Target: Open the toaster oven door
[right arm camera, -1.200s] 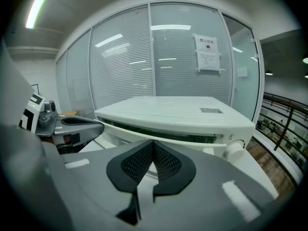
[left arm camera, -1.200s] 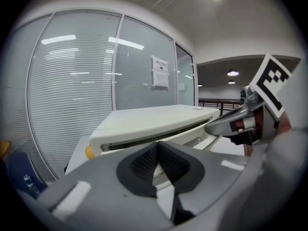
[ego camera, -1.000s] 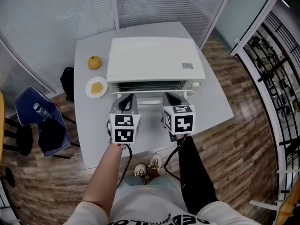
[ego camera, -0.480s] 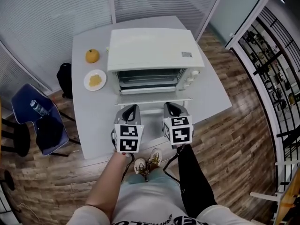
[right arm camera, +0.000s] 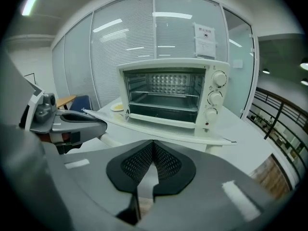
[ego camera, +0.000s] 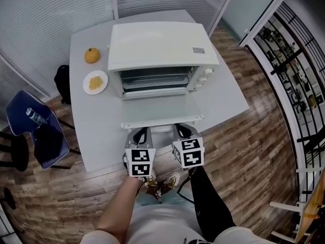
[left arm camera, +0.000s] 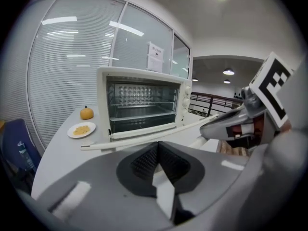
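Both tongs sit closed and empty at the near edge of the grey tabletop. The jaws of the left tongs and of the right tongs are each pressed together on nothing. Straight ahead of them stands the boxy white toaster oven, wire racks showing in its cavity. Its flat, glass-paned door is already swung down and lies level, reaching out toward the tongs. The door's front edge, its long axis, runs crosswise just beyond both pairs of tips. Neither pair is clearly nearer, and neither appears to touch it. The opening looks complete; any further move would begin from that edge, directly ahead.
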`<action>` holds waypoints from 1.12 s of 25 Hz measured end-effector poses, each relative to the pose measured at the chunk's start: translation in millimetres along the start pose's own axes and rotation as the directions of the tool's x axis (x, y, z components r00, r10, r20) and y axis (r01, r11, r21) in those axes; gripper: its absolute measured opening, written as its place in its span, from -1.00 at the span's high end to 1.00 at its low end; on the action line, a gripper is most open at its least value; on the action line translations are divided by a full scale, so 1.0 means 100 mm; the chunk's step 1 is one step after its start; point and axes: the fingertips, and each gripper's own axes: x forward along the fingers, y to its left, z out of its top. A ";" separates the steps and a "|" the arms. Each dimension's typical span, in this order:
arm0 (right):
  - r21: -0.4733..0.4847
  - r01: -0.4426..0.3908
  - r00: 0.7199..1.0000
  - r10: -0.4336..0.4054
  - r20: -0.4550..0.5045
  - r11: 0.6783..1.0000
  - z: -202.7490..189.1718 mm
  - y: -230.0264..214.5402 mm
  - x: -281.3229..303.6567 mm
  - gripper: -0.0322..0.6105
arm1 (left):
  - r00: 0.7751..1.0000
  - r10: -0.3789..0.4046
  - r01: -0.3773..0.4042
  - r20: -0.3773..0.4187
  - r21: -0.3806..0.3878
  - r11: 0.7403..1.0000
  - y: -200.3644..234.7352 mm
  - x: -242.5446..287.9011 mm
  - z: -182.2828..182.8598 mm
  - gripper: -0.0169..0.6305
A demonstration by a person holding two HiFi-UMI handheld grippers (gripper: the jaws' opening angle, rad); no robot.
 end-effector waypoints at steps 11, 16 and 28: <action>0.080 -0.024 0.999 0.027 -0.043 0.997 -0.49 0.00 0.20 0.89 | 0.999 0.007 -0.012 -0.052 -0.091 0.996 -0.04 0.13 -0.52 0.77; 0.101 -0.010 1.000 0.010 -0.002 0.995 -0.59 0.00 0.23 0.89 | 1.000 0.005 -0.008 -0.029 -0.090 0.996 -0.04 0.14 -0.66 0.77; 0.165 0.005 1.000 -0.008 0.017 0.986 -0.82 -0.03 0.38 0.89 | 1.000 -0.007 0.005 -0.020 -0.080 0.997 -0.10 0.10 -0.94 0.77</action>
